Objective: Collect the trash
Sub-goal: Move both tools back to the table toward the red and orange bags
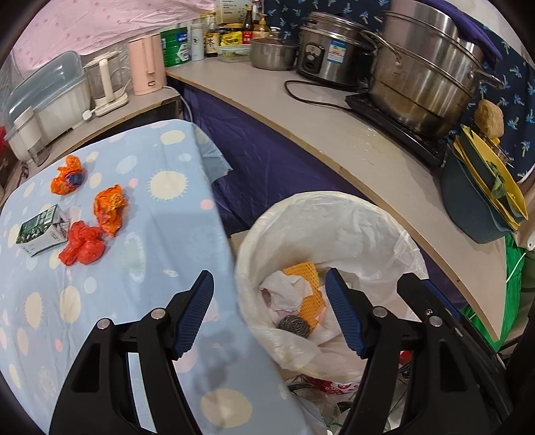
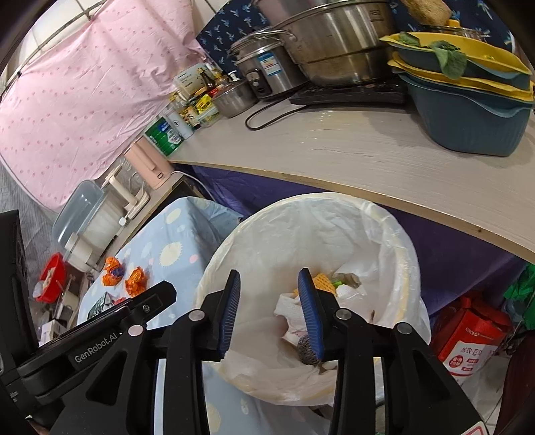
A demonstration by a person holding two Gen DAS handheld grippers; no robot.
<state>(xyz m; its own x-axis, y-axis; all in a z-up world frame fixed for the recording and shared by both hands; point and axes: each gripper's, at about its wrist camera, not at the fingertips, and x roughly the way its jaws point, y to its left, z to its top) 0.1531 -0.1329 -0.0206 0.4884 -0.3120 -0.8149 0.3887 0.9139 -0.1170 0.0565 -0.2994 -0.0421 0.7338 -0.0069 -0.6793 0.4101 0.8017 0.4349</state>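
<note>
Hovering over the lined trash bin (image 2: 394, 234), the right gripper (image 2: 269, 311) and left gripper (image 1: 269, 313) both stand with fingers apart and empty. Below the fingertips, tissue (image 1: 287, 291), a yellow sponge (image 1: 309, 294) and a steel scourer (image 1: 294, 324) already lie binned. Beyond the left fingers, on the blue cloth (image 1: 133, 267), two orange wrappers (image 1: 108, 209), a red bag (image 1: 83, 247) and a small carton (image 1: 40, 231) remain uncollected.

The labels on the bottles (image 1: 230, 31) at twelve o'clock of the left wrist view are too small to read. The bin (image 2: 406, 267) hides its own floor under a paper towel (image 2: 289, 309), and the right gripper's (image 2: 269, 313) blue finger covers half of the steel scrubber (image 2: 306, 351). The red bag (image 2: 468, 338) at four o'clock is cut by the arm and the picture's edge. The carton (image 2: 100, 306) at nine o'clock is mostly behind the left gripper (image 1: 269, 313) body.
</note>
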